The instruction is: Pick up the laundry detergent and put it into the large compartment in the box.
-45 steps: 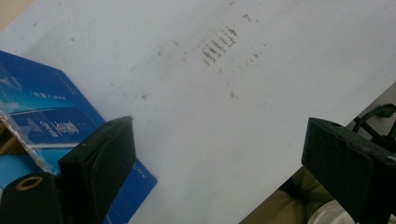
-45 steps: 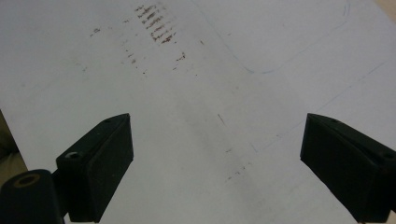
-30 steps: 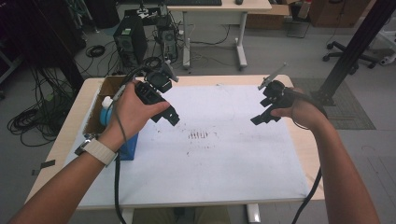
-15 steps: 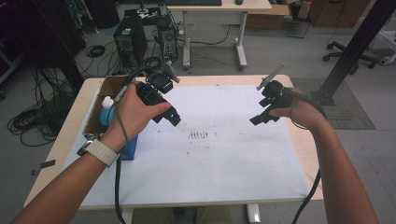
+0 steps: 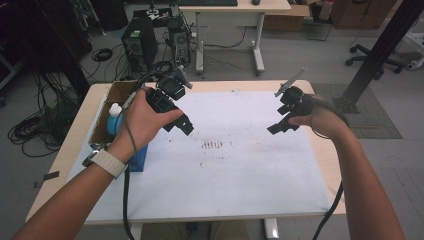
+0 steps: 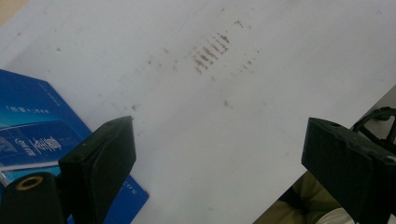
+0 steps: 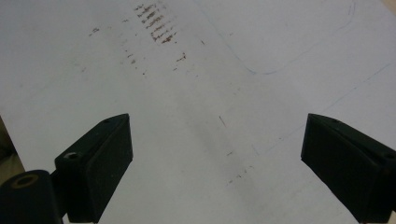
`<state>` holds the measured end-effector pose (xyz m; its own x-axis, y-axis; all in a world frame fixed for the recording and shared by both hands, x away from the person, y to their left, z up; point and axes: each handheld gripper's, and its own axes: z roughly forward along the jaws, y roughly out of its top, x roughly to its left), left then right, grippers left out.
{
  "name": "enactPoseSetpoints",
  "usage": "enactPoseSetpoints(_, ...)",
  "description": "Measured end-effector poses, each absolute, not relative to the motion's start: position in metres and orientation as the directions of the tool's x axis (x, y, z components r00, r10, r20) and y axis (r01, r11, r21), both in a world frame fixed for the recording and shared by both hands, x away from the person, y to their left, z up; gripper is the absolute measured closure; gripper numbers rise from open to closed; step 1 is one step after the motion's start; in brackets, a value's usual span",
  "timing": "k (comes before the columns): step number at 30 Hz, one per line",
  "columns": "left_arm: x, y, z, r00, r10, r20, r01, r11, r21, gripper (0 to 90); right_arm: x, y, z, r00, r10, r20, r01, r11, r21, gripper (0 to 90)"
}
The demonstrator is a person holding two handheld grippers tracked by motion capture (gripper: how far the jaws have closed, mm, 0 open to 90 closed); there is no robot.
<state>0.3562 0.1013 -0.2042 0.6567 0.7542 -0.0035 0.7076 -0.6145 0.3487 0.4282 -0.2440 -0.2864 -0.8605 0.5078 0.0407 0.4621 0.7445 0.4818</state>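
Both grippers above the white sheet (image 5: 235,170) — jaws spread, empty.
Blue box (image 6: 32,135) lettering unreadable (white print); brown smudges (image 5: 212,144) mid-sheet.

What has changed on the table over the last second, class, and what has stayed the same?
Hardly anything moved. The left gripper and right gripper hover open over the white sheet as before, holding nothing. The blue box, the bottle and the brown smudges stay where they were.
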Motion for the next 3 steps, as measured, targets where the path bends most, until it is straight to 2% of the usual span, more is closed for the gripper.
enactPoseSetpoints(3, 0.3569, 0.1021, -0.2041, 0.657, 0.754, -0.007, 0.707, -0.614, 0.352, 10.3, 0.4282, -0.2445, -0.2865, -0.86, 0.509, 0.041, 0.463, 0.744, 0.482, 8.9)
